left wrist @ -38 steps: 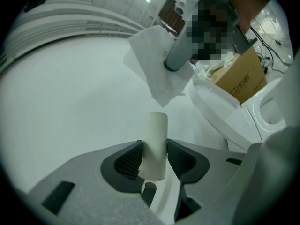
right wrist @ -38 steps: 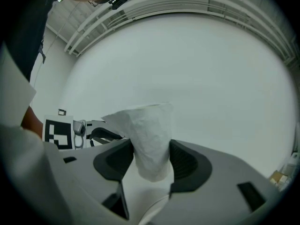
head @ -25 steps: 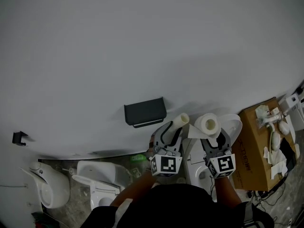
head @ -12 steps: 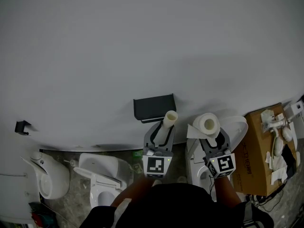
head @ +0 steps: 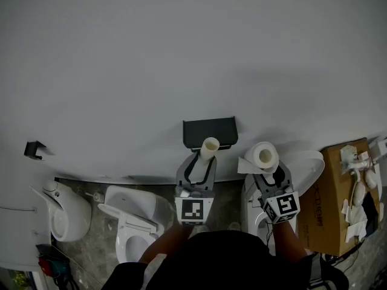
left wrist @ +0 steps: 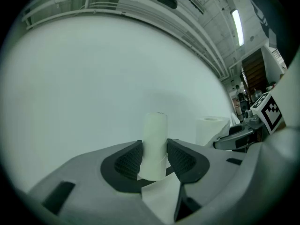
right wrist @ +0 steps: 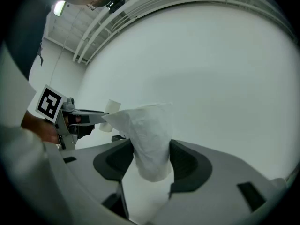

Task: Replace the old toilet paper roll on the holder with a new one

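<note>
1. White wall [head: 181, 53] fills most of the head view, and both grippers point at it, level. All the work is close to it, so short moves should do.
2. Toilets [head: 130, 222] and box [head: 335, 204] sit low, under and to the right of the arms. They are not part of the step. Either looks like a place to drop waste later.
3. Black holder [head: 210, 132] is on the wall, just above the left gripper's tips. No roll shows on it, and its bar is too dark to read. The step, as judged, is to get the old one clear and then load the new one.
4. New roll [head: 263, 156] is in the right gripper [head: 269, 173]. The jaws are set wide and press its soft sides, with the hole facing up at the head camera. It sits right of the holder, apart from it. It should be turned so the hole lines up with the bar before it slides on. A harder squeeze would likely push the hole oval.
5. Core [head: 209, 146] is the old roll, a nearly bare cream tube standing between the pads of the left gripper [head: 204, 160], whose jaws are clamped on its sides. In the head view it overlaps the holder's lower edge, but whether it touches cannot be told. It should go aside first so the right hand has a free path.
6. Tail [head: 245, 165] is a loose sheet on the new roll that sticks out left toward the core. It could snag on the holder, so it is best kept on the outer side.
</note>
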The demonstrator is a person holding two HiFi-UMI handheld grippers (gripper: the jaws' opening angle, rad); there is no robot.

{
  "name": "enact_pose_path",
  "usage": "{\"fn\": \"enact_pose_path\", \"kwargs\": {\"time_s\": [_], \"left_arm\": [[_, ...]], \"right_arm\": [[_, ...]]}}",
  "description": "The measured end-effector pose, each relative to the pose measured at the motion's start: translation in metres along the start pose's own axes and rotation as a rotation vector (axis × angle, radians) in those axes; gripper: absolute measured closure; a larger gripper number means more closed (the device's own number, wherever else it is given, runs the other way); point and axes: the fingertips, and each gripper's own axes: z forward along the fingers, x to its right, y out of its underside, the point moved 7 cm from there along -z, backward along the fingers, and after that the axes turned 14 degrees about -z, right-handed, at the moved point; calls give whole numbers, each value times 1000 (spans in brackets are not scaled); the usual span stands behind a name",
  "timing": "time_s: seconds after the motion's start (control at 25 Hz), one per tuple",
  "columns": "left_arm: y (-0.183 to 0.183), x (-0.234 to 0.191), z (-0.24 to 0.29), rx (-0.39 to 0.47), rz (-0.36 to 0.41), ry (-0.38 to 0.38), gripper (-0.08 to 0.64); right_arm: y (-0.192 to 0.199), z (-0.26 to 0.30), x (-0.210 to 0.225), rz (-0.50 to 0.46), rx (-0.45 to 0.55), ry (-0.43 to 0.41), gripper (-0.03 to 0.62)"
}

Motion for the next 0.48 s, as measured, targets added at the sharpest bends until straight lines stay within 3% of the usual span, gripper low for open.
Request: {"fn": "enact_pose_path", "kwargs": {"time_s": [0.2,0.48], "left_arm": [[-3,-16,-13,-14,11,-45,394],[1,-29,-25,-18,13,-88,394]], "right_arm": [[11,16,-5,150,8,-45,356],[27,37,-3,533,65,-109,357]]}}
